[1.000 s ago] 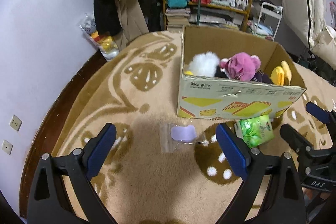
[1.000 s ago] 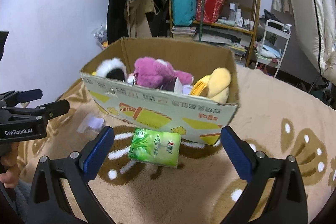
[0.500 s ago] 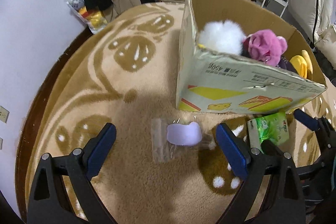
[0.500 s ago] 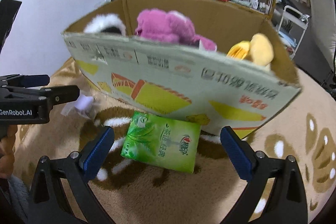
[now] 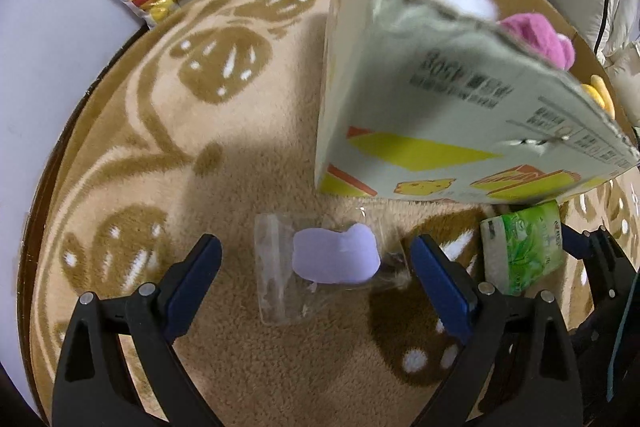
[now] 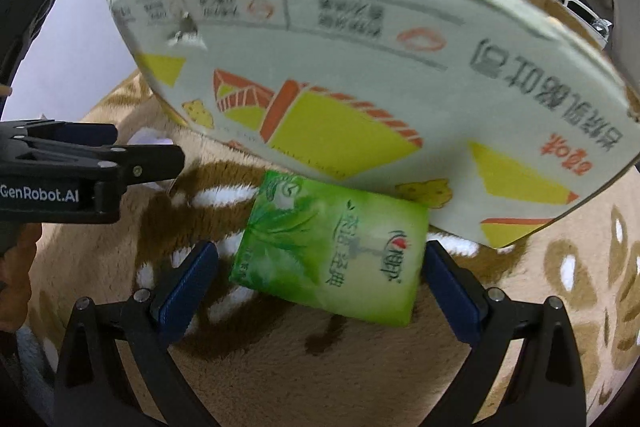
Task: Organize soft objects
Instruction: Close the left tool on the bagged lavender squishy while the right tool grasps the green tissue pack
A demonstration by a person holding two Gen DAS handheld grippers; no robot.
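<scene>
1. Soft objects: two lie loose on the carpet (image 5: 248, 163). The lilac pad (image 5: 335, 259), in a clear crinkled plastic sleeve, lies just in front of the cardboard box (image 5: 440, 131). The green tissue pack (image 6: 332, 251) lies beside it, its far edge tucked against the foot of the box.
2. Step in hand, judged: approach for pick-up, one item per tool.
3. Left gripper (image 5: 316, 279): jaws wide apart, holding nothing, straddling the lilac pad without contact.
4. Right gripper (image 6: 320, 287): jaws wide apart, empty; the tissue pack sits between the blue pads, untouched.
5. Next move calls for lowering until the pads flank each item, then closing gently. The sleeve is slippery and the pack compresses.
6. Materials: deep-pile beige carpet with brown motifs; printed corrugated box with a torn rim, holding white, pink and yellow plush toys (image 5: 536, 39).
</scene>
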